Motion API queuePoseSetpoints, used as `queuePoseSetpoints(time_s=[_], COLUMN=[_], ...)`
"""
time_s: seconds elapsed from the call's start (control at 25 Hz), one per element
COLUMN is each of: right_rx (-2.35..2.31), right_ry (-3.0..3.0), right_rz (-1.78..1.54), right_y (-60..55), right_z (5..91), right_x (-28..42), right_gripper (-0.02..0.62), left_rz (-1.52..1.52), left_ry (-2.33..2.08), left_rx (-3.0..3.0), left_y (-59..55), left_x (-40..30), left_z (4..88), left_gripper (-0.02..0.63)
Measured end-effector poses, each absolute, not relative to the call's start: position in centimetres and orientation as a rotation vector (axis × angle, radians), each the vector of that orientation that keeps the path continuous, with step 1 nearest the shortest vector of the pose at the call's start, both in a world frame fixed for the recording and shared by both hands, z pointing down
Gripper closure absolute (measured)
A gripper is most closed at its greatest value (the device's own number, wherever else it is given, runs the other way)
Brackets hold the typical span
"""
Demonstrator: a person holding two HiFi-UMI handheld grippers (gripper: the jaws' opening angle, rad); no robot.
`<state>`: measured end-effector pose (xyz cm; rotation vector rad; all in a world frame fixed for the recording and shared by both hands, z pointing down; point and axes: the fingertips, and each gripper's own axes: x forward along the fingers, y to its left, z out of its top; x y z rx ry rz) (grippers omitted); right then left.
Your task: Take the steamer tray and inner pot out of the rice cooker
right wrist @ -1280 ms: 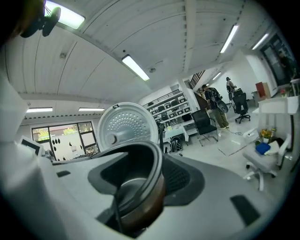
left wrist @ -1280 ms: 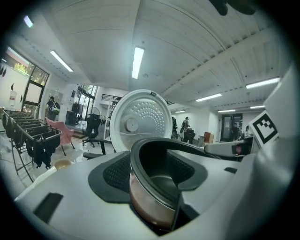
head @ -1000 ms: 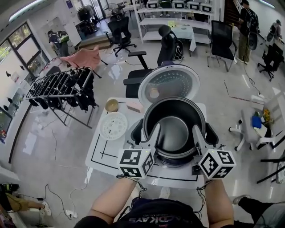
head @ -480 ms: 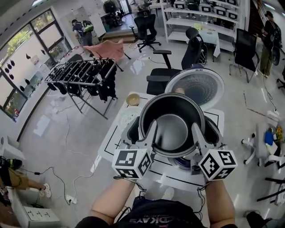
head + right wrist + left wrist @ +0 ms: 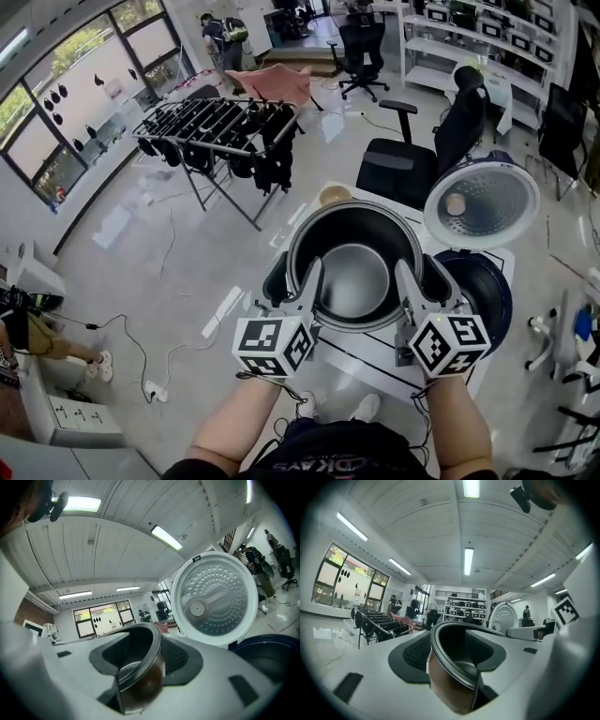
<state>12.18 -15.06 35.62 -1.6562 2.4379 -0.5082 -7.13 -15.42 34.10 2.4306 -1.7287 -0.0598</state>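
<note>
Beside the cooker (image 5: 480, 292), left gripper (image 5: 313, 274) and right gripper (image 5: 403, 274) fingers (image 5: 303, 296) clamp the inner pot (image 5: 354, 277).

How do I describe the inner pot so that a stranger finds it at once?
On the white table in the head view stands the dark blue rice cooker, its round white lid raised. Just left of it, the left gripper and right gripper clamp opposite sides of the inner pot. Only this deep, dark, wide-rimmed bowl is held in the air.
</note>
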Motion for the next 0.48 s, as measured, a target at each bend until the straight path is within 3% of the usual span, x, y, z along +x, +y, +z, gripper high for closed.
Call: queuePoseSetpoints(time_s=[0.48], right_rx=[-1.719], right_ry=[2.471], right_rz=[-0.591], right_y=[-16.4], right_z=[41.6], right_x=[2.9], right_gripper=[0.403], left_rz=[0.057], left_ry=[-1.676], left_rx=[2.376], left_y=[-17.1], left_x=[-16.6], left_z=[40.7], left_gripper=[0.385])
